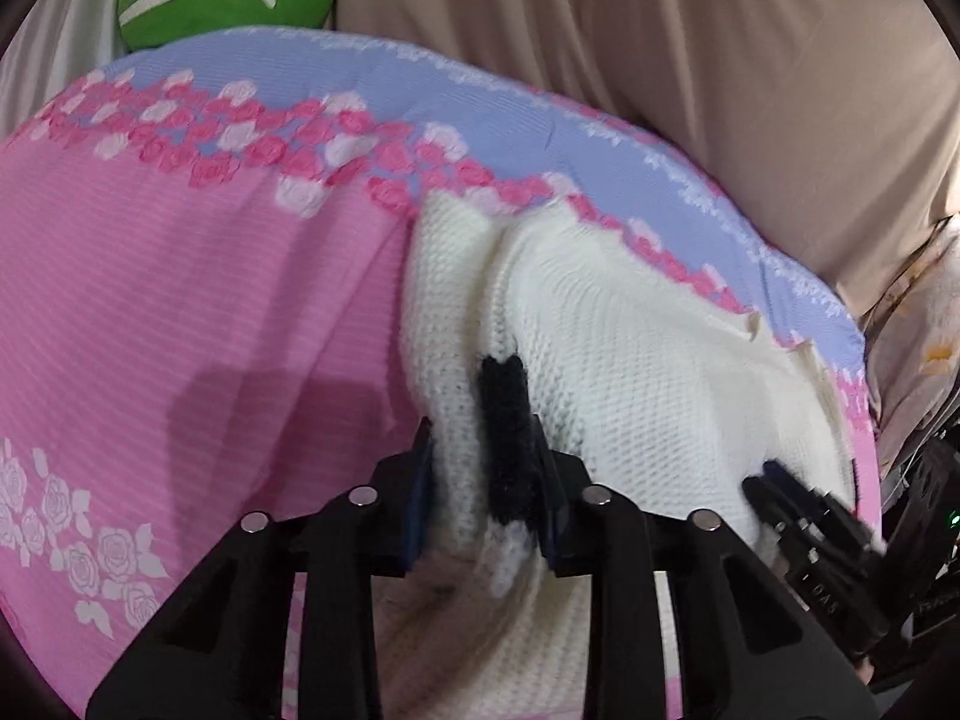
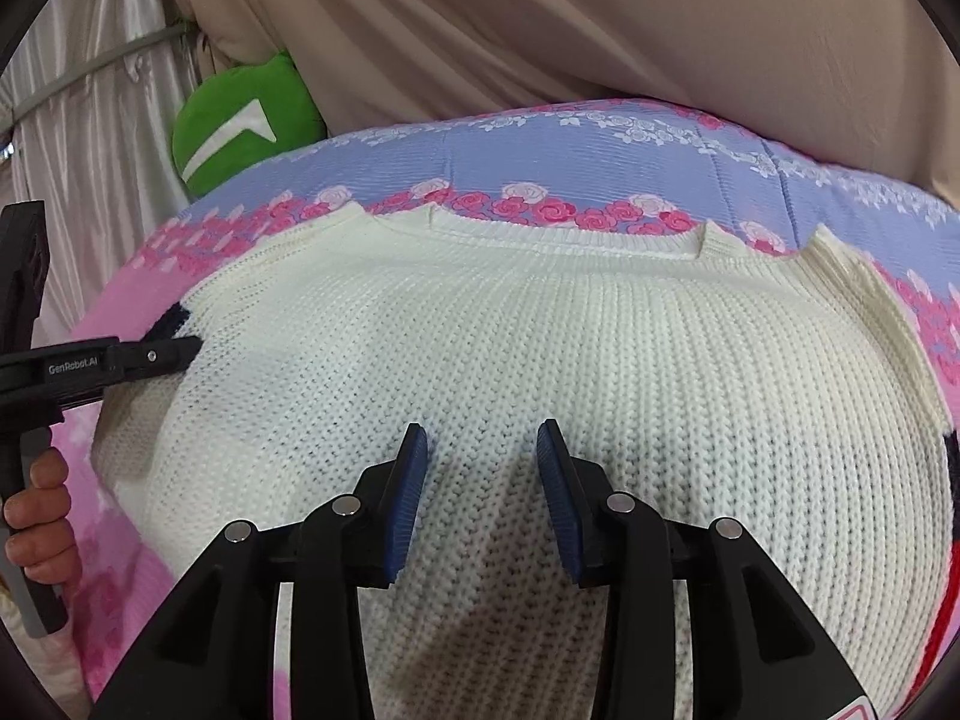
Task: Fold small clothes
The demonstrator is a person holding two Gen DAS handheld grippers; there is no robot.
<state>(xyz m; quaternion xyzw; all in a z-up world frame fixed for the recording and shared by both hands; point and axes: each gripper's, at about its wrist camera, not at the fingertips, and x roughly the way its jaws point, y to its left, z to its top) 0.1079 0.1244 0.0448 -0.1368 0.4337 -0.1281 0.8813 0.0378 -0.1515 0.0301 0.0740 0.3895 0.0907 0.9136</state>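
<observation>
the left tool clenches the sweater's left edge, while the right tool rests released on its middle.

Cream sweater: coarse, ribbed knit wool-like cloth, matt, with a fuzzy black patch bunched between the left gripper's matt black plastic fingers. Right gripper: ridged blue rubbery pads, bright metal pins. Bedspread beneath: finely ribbed woven cloth. Beyond the claws: smooth beige drape, plush green cushion.
</observation>
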